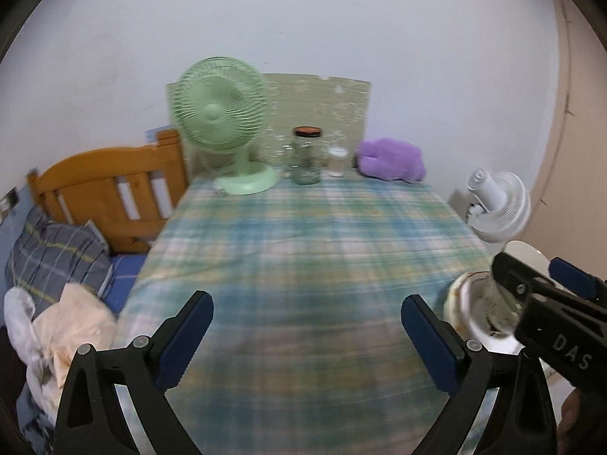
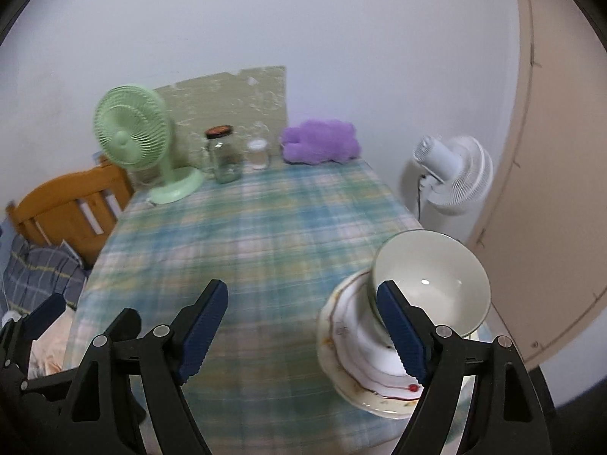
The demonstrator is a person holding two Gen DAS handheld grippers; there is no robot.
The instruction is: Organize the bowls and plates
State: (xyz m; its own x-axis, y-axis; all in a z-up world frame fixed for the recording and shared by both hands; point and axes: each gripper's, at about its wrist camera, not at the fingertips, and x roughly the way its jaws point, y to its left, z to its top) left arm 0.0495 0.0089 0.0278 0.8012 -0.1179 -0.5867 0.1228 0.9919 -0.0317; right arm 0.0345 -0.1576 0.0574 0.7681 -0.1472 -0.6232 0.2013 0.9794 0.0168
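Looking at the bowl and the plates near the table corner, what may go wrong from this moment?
1. The bowl sits tilted on the stacked plates, so a nudge from the open right gripper might roll it off.
2. The stack stands close to the table edge on the right; a push could send it to the floor.
3. The tablecloth looks soft, so the stack may shift if dragged.

**Layout: counter, near right and back edge**

Bowl [image 2: 432, 284] sits on stacked plates [image 2: 356, 345] at the counter's [image 2: 258, 235] near right edge. Back edge, left to right: fan [image 2: 132, 140], jar [image 2: 224, 155], bottle [image 2: 259, 153], plush [image 2: 322, 142]. Panel [image 2: 231, 94] stands behind them against the wall. Bed [image 1: 110, 193] lies left of the counter; second fan [image 2: 451, 174] stands off its right side.
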